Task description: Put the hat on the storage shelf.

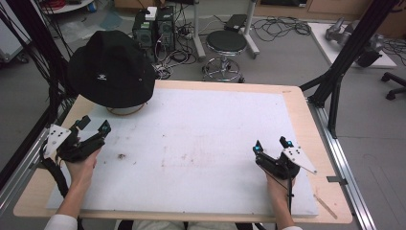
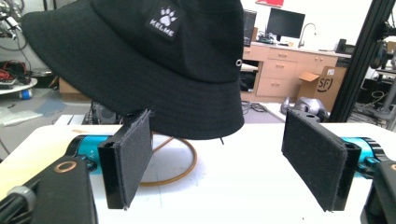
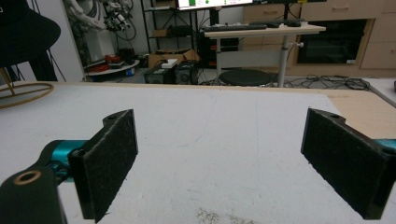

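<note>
A black bucket hat (image 1: 111, 69) sits at the far left of the white foam mat (image 1: 201, 143), perched on a stand whose gold wire ring base (image 1: 125, 111) peeks out under the brim. It looks to be soft cloth, light and floppy, so it should crush or fold where pinched and will likely drag rather than lift cleanly if it catches on the stand; the brim edge nearest the person seems the fair place to grip, since the crown offers little to bite on. How the hat is seated on the stand is hidden under the brim, so I cannot say how freely it will come off. The left gripper (image 1: 93, 128) rests at the left side of the table, near the hat but apart from it, jaws spread wide and holding nothing; in the left gripper view the brim hangs beyond and between its pads (image 2: 132, 156). The right gripper (image 1: 272, 144) sits at the near right, well apart from the hat, jaws also wide apart and empty, over bare mat
</note>
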Demonstrator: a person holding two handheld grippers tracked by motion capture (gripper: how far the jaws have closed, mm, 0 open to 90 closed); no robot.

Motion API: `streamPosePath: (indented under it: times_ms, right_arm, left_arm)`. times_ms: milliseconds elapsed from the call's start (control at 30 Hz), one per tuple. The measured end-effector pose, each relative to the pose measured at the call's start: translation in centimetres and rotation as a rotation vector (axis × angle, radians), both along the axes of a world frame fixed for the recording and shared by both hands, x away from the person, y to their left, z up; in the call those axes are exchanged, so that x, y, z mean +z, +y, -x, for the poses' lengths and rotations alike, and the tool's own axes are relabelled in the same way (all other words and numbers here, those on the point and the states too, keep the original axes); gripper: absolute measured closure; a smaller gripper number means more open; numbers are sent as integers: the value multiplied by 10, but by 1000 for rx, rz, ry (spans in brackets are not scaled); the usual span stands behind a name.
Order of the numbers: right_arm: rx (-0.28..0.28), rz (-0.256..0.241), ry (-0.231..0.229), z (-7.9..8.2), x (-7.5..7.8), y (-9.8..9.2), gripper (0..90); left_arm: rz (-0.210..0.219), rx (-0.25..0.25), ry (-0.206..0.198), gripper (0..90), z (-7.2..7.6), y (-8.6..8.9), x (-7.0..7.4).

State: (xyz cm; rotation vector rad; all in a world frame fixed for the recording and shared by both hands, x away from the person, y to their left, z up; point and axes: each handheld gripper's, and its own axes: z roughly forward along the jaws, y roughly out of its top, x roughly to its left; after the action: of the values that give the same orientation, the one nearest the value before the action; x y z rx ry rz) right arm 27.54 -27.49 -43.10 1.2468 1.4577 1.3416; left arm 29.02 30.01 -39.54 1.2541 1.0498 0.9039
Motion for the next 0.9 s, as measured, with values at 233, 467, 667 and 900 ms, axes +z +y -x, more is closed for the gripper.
streamPosePath:
  times_ms: [233,467,667,900]
  right_arm:
    - [-2,-6,6,2,0,-1,100]
    - [-6,-9,7,2,-1,-3,101]
    - [-8,-14,13,1,-2,-3,100]
    - [-7,-23,16,1,-2,-4,100]
  left_arm:
    - [-15,11,26,249,12,1,-14]
    - [-3,35,42,249,19,6,-23]
    - [17,33,36,249,24,5,-22]
    - [-1,25,44,250,24,0,-25]
